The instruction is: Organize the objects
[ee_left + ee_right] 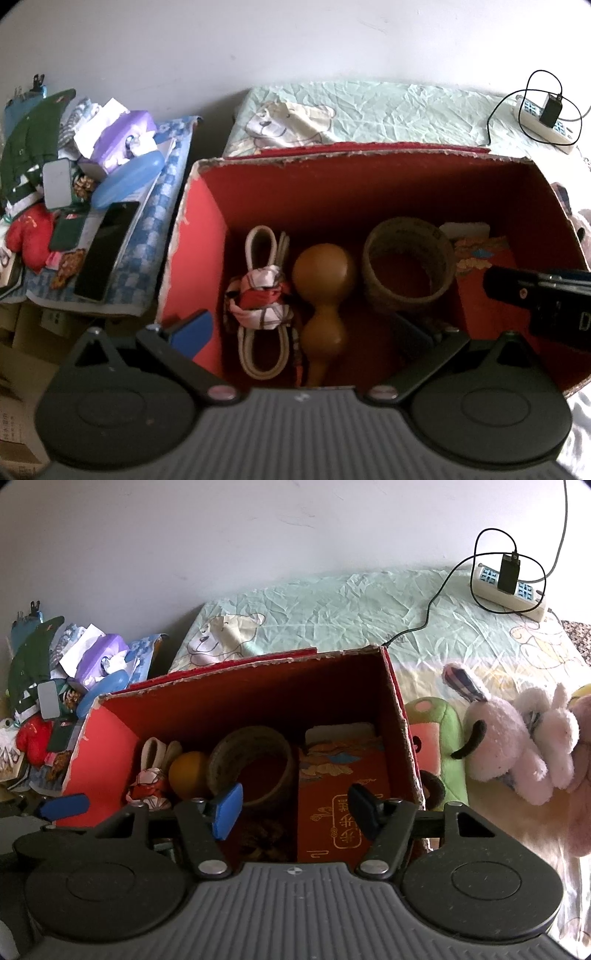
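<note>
Red packet [343,794] under right gripper [301,810] (boxed)

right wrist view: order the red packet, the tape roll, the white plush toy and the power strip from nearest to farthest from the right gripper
Measured from the right gripper:
1. Red packet, in the box right under the fingers.
2. Tape roll, in the box just beyond, to the left.
3. White plush toy, outside the box on the right.
4. Power strip, at the bed's far right, near the wall.
</note>
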